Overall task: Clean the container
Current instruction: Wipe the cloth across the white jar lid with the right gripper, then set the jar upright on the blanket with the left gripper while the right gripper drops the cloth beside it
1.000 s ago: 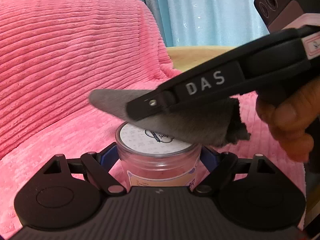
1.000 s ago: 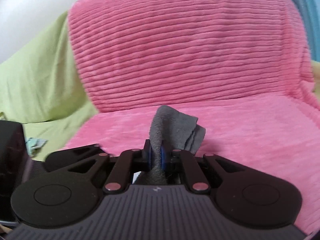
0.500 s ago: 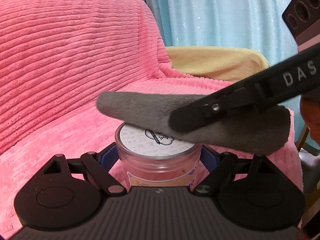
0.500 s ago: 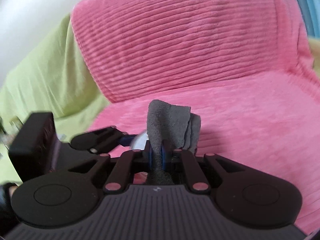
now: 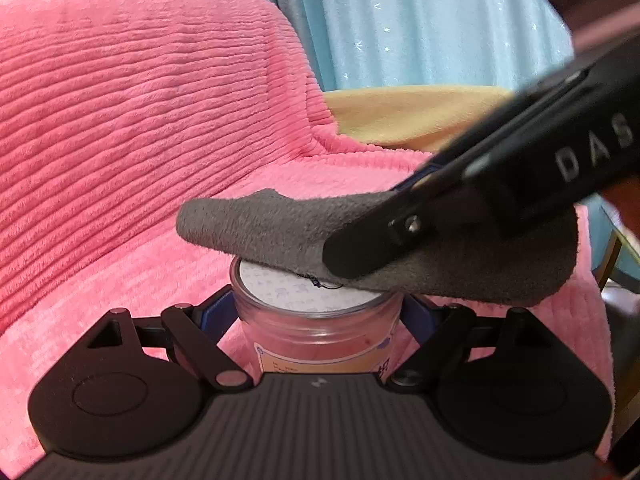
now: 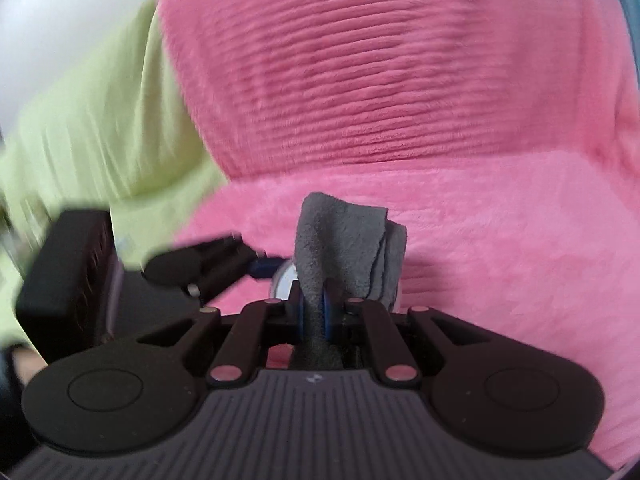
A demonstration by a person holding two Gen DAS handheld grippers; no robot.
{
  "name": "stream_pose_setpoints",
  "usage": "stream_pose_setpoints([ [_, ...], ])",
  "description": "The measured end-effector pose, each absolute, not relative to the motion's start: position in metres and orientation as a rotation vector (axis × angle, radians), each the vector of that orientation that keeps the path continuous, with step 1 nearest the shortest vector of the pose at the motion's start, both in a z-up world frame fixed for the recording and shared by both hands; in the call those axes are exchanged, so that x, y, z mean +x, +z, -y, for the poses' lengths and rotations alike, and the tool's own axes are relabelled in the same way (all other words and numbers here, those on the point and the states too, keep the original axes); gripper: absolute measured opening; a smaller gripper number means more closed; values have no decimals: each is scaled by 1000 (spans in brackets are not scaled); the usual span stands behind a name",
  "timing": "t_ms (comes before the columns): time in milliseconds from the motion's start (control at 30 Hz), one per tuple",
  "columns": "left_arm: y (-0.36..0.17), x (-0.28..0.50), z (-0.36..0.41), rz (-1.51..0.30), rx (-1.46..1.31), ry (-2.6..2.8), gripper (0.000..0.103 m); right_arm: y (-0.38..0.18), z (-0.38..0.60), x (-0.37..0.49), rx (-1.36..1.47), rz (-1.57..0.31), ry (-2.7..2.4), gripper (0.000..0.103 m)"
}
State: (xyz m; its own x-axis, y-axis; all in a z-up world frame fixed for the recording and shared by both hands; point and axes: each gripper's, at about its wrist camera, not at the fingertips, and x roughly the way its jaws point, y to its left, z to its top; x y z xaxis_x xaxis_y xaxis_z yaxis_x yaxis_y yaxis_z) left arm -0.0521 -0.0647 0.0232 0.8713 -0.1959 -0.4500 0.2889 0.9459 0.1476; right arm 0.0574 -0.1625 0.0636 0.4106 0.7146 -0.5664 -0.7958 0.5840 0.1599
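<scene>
A pink ribbed plush blanket (image 5: pixel 140 128) covers the seat and back of what looks like a sofa, with a pale blue curtain (image 5: pixel 420 20) behind it and a tan cushion (image 5: pixel 408 116) at its far edge. In the right wrist view a light green cover (image 6: pixel 92 120) lies to the left of the pink.

The left gripper (image 5: pixel 318 312) holds the container (image 5: pixel 316 320), a clear round jar with a white printed lid and a label on its wall, upright over the blanket. Its blue-padded fingers (image 5: pixel 216 312) are drawn in narrow and press the jar's sides.

The right gripper (image 6: pixel 318 304) comes in from the right of the left wrist view. Its fingers are pinched tight on a folded grey cloth (image 5: pixel 288 232), which sticks out past the tips. The underside of the cloth lies on the far and right part of the lid, while the near left part of the lid is bare.

The step in hand looks to be wiping the lid. The next move probably calls for dragging the cloth across the bare part of the lid with light downward pressure while the left grip stays firm, so the jar does not tilt or twist. The jar's wall appears untouched by the cloth and would likely come after.
</scene>
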Motion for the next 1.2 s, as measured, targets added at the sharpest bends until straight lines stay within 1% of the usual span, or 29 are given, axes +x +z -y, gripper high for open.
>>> stream_pose_setpoints([
  [67,22,-54,65,-446,218,-250,85,69,152,52,-223,-644,929,7],
  [267,19,-3,42,-441,265,-238,85,86,134,66,-351,-783,924,7],
  [367,21,-9,34,-433,304,-241,85,92,125,72,-438,-844,946,7],
  [467,23,-12,34,-425,325,-241,85,96,121,68,-506,-852,938,7],
  [633,27,-9,13,-425,226,-215,85,105,142,66,-513,-734,808,6],
  [700,31,-5,1,-418,191,-185,85,102,152,72,-589,-662,709,6],
  [867,33,-2,-25,-414,90,-126,86,62,154,101,-877,-526,584,6],
  [967,29,8,-37,-425,64,-116,86,34,148,112,-945,-462,622,6],
  [1067,28,12,-43,-427,22,-119,86,9,138,108,-980,-462,677,6],
  [1200,26,25,-46,-425,24,-134,86,-6,138,91,-1006,-417,763,6],
])
